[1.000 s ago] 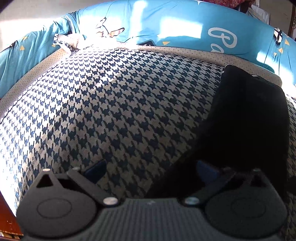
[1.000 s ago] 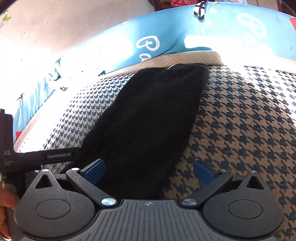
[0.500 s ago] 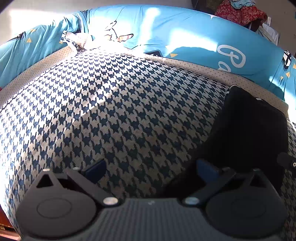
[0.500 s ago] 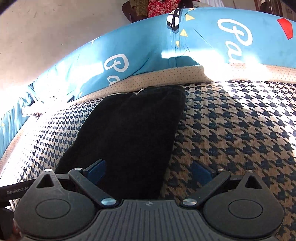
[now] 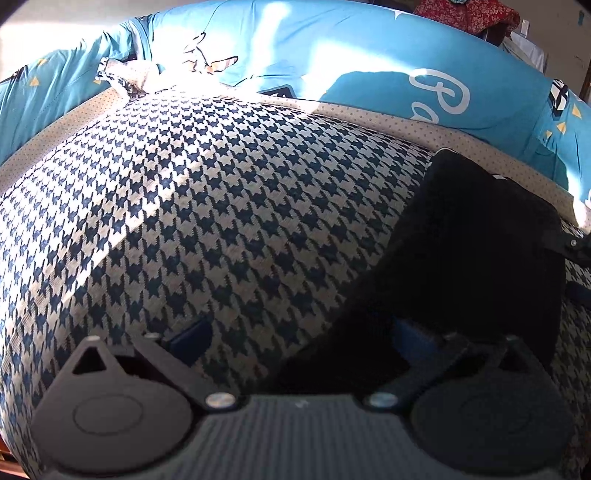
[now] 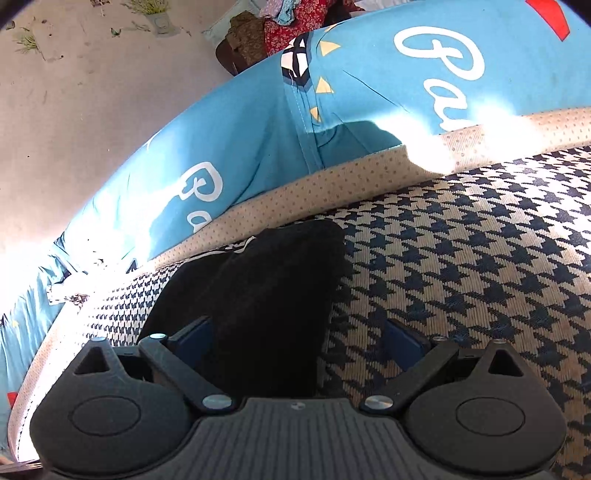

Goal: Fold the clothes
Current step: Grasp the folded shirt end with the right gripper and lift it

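A black folded garment [image 5: 469,258] lies flat on a houndstooth cloth [image 5: 207,221], at the right of the left wrist view. My left gripper [image 5: 299,336] stands open at its near left edge, with the right blue pad over the black fabric and the left pad over the houndstooth. In the right wrist view the black garment [image 6: 266,295] runs up the middle. My right gripper [image 6: 295,339] stands open over its near right edge, straddling garment and houndstooth cloth [image 6: 461,277]. Part of the right gripper [image 5: 576,254] shows at the far right of the left wrist view.
A blue printed bedsheet [image 5: 351,70] lies beyond a dotted beige border [image 6: 332,184] of the houndstooth cloth. A crumpled pale cloth [image 5: 133,75] sits at the far left corner. A beige floor [image 6: 92,110] and a heap of red patterned clothes [image 6: 291,26] lie farther off.
Both grippers have moved forward and lower over the garment's near end. The right wrist view has swung right and closer, so the garment now looks shorter. Both stay open.
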Motion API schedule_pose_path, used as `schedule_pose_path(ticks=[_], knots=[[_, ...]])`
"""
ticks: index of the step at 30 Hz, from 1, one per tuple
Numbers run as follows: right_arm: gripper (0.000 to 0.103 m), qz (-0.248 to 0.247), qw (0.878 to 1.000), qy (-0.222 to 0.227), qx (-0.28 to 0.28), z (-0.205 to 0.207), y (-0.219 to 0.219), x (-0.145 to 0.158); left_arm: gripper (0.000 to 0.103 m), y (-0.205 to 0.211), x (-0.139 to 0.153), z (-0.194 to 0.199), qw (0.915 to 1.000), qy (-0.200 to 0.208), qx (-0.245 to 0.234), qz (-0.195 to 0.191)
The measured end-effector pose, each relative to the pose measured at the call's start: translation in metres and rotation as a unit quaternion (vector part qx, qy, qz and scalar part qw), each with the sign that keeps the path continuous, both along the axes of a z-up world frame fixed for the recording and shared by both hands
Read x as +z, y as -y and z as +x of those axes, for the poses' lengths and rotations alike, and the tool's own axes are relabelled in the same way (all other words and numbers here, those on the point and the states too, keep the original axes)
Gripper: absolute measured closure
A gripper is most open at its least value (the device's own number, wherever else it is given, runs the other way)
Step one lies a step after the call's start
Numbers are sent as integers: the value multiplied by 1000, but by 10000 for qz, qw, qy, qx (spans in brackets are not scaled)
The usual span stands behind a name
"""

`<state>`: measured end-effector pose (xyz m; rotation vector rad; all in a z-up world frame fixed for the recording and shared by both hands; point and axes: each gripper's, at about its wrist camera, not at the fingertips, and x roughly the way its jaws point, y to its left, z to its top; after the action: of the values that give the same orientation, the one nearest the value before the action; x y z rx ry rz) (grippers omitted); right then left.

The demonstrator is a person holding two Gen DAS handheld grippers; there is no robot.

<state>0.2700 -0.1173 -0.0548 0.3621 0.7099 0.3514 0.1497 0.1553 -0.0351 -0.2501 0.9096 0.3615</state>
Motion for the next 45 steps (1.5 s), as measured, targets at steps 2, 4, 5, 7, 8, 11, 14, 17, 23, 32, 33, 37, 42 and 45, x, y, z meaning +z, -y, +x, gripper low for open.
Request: schedule_pose_path(ticks=[2,4,5,7,8,11,14,17,23,32,33,37,42,45], knots=[[13,-45,10000,77,21,2,-4,-1,0,-1,-1,0,10000,-22,-9,7],[18,-51,9998,152,68,5,-6,-1,0,-1,-2,1,10000,-43,-8,3],[22,-32,9998,176,95,6,-7,-2,0,-1,-3,1,10000,-51,-2,-11],[26,4,9997,208,143,8,-8,-4,0,-1,-3,2,10000,-61,-7,-9],[28,32,9996,226,152,9,-8,-5,0,0,-4,2,10000,-64,-25,15],[32,131,9993,280,188,12,-8,-7,0,3,-5,3,9999,-63,-77,108],[37,226,9990,312,226,15,-9,-10,0,3,-5,3,9999,-46,-79,120],[49,350,9987,293,225,19,-9,-12,0,3,-5,3,9999,-49,-76,119],[85,787,9968,25,143,25,-5,-17,0,4,-6,3,9997,-13,-144,198],[92,444,9987,253,-58,10,-11,9,0,5,5,-10,9974,383,-617,20],[92,387,9988,296,-94,6,-10,14,0,6,6,-15,9970,431,-638,-10],[92,157,9984,474,-253,-8,-1,31,0,12,10,-34,9956,599,-708,-168],[93,-17,9965,532,-646,-24,24,45,0,18,7,-64,9940,582,-796,-482],[93,-119,9954,564,-771,-32,41,49,0,17,6,-82,9934,531,-785,-640]])
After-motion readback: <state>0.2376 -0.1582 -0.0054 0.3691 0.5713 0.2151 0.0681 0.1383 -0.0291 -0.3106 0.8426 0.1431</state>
